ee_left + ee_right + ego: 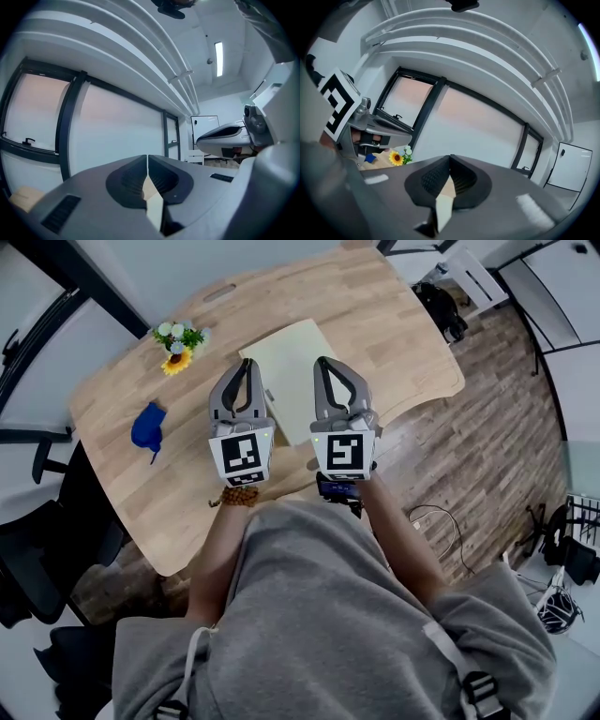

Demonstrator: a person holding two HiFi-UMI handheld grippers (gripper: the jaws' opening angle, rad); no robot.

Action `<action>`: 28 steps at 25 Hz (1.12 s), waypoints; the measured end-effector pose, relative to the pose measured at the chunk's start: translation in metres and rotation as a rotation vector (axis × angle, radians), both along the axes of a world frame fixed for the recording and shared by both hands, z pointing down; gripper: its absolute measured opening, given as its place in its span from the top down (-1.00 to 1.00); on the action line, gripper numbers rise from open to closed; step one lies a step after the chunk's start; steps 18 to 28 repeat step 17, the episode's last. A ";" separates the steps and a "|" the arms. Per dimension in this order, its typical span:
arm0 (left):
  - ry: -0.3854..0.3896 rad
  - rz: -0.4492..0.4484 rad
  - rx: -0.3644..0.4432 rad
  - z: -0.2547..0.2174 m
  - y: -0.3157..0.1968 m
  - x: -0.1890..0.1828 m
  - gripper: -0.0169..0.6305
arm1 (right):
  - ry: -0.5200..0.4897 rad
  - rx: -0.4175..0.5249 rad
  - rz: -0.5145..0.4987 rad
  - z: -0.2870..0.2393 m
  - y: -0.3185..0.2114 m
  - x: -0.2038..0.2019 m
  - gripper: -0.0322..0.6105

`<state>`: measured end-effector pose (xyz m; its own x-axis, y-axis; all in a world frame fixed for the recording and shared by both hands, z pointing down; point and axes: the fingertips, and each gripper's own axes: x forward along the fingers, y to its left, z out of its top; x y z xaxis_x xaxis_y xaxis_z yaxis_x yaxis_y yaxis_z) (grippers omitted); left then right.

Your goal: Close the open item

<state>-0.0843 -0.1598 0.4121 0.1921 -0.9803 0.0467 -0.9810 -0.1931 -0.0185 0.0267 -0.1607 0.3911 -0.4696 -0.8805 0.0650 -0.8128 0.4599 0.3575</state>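
Note:
A flat pale yellow rectangular item (289, 362), like a folder or book, lies on the wooden desk (375, 315); whether it stands open I cannot tell. Both grippers hover over its near part, side by side and pointing away from the person. My left gripper (247, 363) is shut with nothing between its jaws, and my right gripper (323, 360) is shut and empty too. The left gripper view shows my left gripper (148, 158) with its jaws meeting, aimed at a window wall. The right gripper view shows the same of my right gripper (450, 158), with the pale item as a sliver behind the jaws.
A small bunch of artificial flowers with a sunflower (178, 341) stands at the desk's far left, also in the right gripper view as the sunflower (397, 158). A blue object (148, 427) lies on the left. Dark chairs (37, 549) stand left of the desk, a black bag (441, 306) on the floor far right.

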 end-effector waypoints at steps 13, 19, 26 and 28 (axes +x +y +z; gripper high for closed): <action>0.020 0.000 -0.079 0.034 0.001 -0.005 0.90 | 0.026 -0.005 0.033 0.022 -0.002 0.018 0.86; 0.017 -0.005 -0.114 0.051 0.000 -0.012 0.90 | 0.041 -0.042 0.069 0.040 -0.008 0.030 0.86; 0.017 -0.005 -0.114 0.051 0.000 -0.012 0.90 | 0.041 -0.042 0.069 0.040 -0.008 0.030 0.86; 0.017 -0.005 -0.114 0.051 0.000 -0.012 0.90 | 0.041 -0.042 0.069 0.040 -0.008 0.030 0.86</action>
